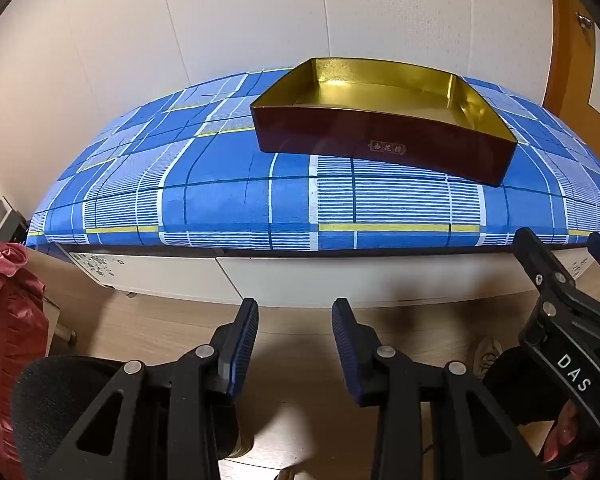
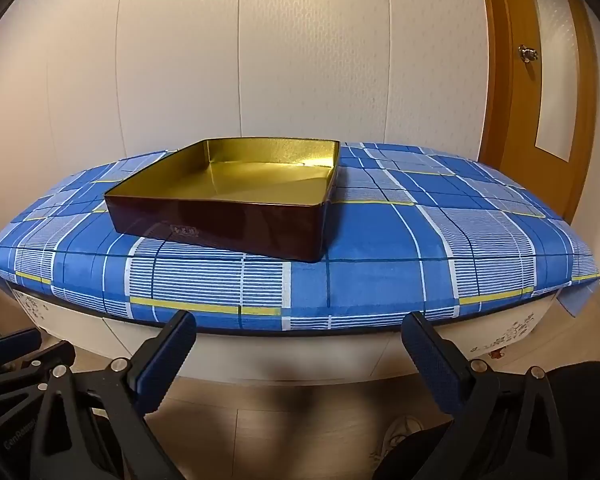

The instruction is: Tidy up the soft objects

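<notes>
A shallow dark red box point(image 1: 380, 140) point(image 2: 220, 224) with a gold inside sits empty on the blue plaid bed point(image 1: 220, 200) point(image 2: 380, 240). A crumpled red satin cloth point(image 1: 4, 300) hangs at the far left, below bed level. My left gripper point(image 1: 295, 308) is over the wooden floor in front of the bed, its jaws a narrow gap apart with nothing between them. My right gripper point(image 2: 300, 320) point(image 1: 564, 248) is to its right, near the bed's front edge, wide open and empty. Neither gripper touches the box or the cloth.
The bed stands against a cream wall on a white base with drawers point(image 1: 340, 280). A wooden door point(image 2: 540, 100) is at the right. Light wooden floor point(image 2: 280, 420) lies under both grippers. A patterned slipper point(image 2: 400, 428) lies on the floor.
</notes>
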